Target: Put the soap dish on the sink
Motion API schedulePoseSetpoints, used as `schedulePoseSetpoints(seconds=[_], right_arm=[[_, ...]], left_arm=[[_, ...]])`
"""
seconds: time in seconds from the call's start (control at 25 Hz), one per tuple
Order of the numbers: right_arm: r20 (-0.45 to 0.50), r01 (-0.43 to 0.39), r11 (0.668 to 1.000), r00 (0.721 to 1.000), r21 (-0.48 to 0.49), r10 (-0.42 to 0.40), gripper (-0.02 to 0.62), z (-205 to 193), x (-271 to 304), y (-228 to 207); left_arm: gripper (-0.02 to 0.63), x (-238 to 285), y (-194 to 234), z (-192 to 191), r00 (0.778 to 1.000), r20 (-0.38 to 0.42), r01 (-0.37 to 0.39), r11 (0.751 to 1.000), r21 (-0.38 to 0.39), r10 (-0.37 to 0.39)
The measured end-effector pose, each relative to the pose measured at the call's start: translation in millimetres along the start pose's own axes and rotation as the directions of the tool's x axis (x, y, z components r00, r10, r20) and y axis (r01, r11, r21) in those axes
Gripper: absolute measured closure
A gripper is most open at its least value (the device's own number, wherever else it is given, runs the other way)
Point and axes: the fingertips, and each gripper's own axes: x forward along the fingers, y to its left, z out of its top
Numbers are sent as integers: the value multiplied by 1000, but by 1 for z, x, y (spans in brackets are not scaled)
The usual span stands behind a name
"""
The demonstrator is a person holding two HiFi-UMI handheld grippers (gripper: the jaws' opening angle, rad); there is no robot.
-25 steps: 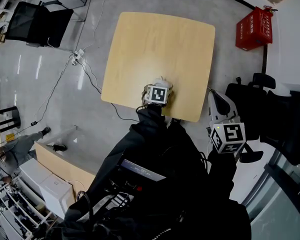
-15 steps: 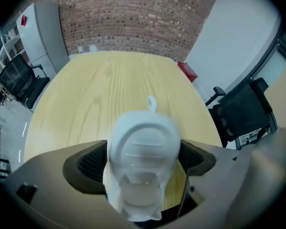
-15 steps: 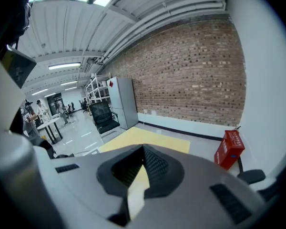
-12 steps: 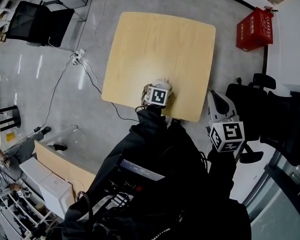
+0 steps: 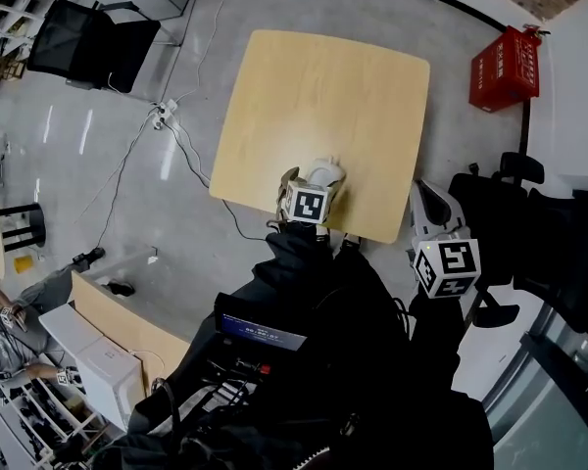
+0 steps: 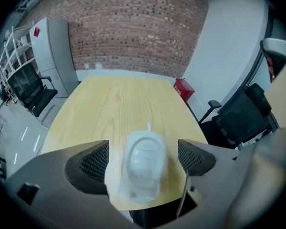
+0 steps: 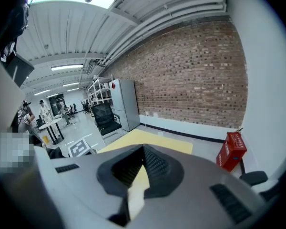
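Note:
The white soap dish (image 6: 143,166) lies on the light wooden table (image 6: 114,104) close to its near edge. My left gripper (image 6: 143,159) is open around it, one jaw on each side with a small gap to the dish. In the head view the soap dish (image 5: 325,171) peeks out beyond the marker cube of the left gripper (image 5: 312,192). My right gripper (image 5: 428,204) hangs off the right of the table (image 5: 323,86), over the floor. The right gripper (image 7: 144,149) is shut with nothing in it. No sink is in view.
A red box (image 5: 505,67) stands on the floor by the far right wall. Black office chairs are to the right (image 5: 500,213) and at the far left (image 5: 88,42). Cables and a power strip (image 5: 162,116) lie on the floor left of the table.
The left gripper's cube now sits a little nearer the table's front edge and more of the soap dish shows beyond it. The right gripper has hardly moved.

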Motion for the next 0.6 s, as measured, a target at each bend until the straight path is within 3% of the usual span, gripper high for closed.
schedulePoseSetpoints(seconds=[0.16,0.28,0.36,0.6], right_arm=[[28,-5,1000,1000,-7,6,591,7,-4,6],[54,-11,1000,998,-15,12,591,16,-7,13],[74,-14,1000,997,-23,16,591,24,-9,17],[134,-25,999,990,-47,32,591,52,-15,31]], left_arm=[[152,-34,-2,32,994,113,0,1000,7,-1],[152,-60,-1,59,977,214,-12,1000,25,6],[159,-80,0,80,957,291,-22,999,37,10],[310,-153,-2,133,878,479,-47,998,43,21]])
